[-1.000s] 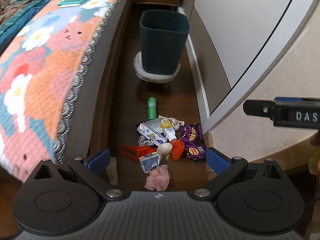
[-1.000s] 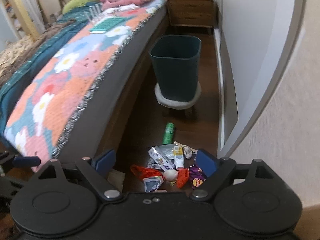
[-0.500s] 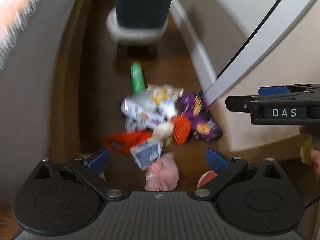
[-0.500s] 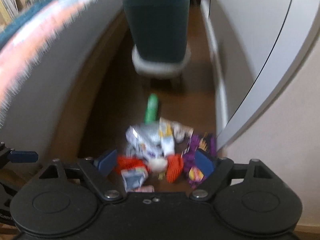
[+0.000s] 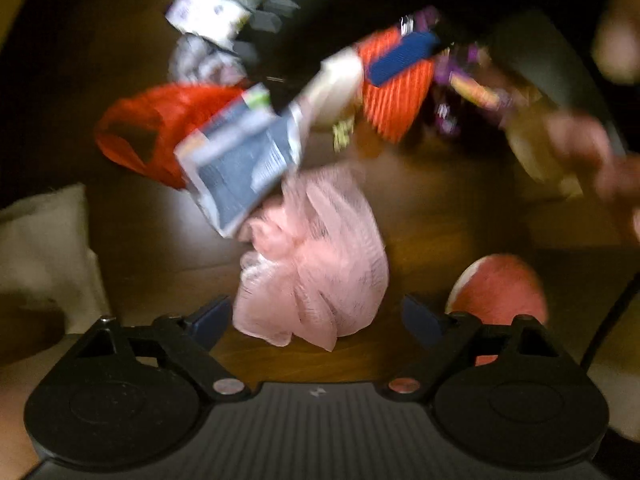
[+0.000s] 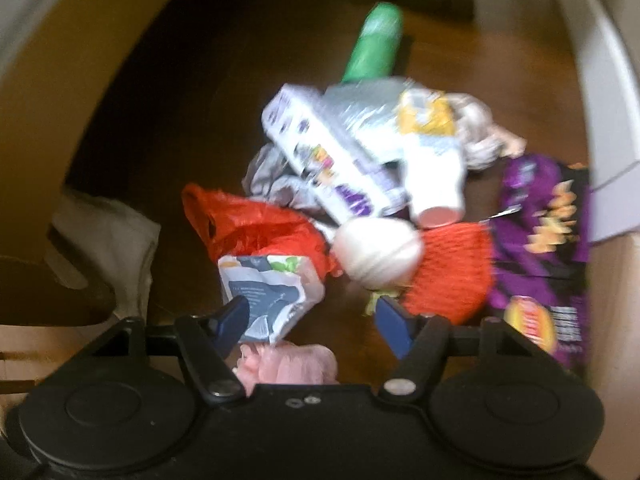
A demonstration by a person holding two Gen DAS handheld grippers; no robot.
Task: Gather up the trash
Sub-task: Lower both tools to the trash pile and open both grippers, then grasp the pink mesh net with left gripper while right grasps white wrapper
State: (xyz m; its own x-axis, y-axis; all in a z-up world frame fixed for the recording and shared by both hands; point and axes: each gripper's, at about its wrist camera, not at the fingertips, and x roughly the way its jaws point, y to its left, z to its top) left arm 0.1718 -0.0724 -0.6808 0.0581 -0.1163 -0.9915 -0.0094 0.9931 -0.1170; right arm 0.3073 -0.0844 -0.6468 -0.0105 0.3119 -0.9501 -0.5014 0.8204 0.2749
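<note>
A trash pile lies on the dark wood floor. My left gripper [image 5: 314,320] points straight down over a pink mesh puff [image 5: 312,264]. The puff sits between its jaws, which are closing, and the pads stand just off it. My right gripper [image 6: 316,322] is closing around a corner of a blue-grey packet [image 6: 268,296], without a clear pinch. Just beyond lie a red plastic bag [image 6: 256,224], a white ball [image 6: 378,252], an orange net [image 6: 448,276], a purple chip bag [image 6: 540,240], a white-and-purple box [image 6: 328,160] and a green bottle [image 6: 374,44]. Everything is blurred.
The bed frame [image 6: 40,100] curves along the left, with a white cloth [image 6: 108,248] at its foot. A white baseboard [image 6: 600,80] runs on the right. A pink slipper [image 5: 500,292] lies right of the left gripper. A person's hand [image 5: 580,148] holds the right gripper.
Both grippers have dropped from high above the floor down onto the trash pile. The bin and bedspread have left view. Both pairs of jaws have narrowed.
</note>
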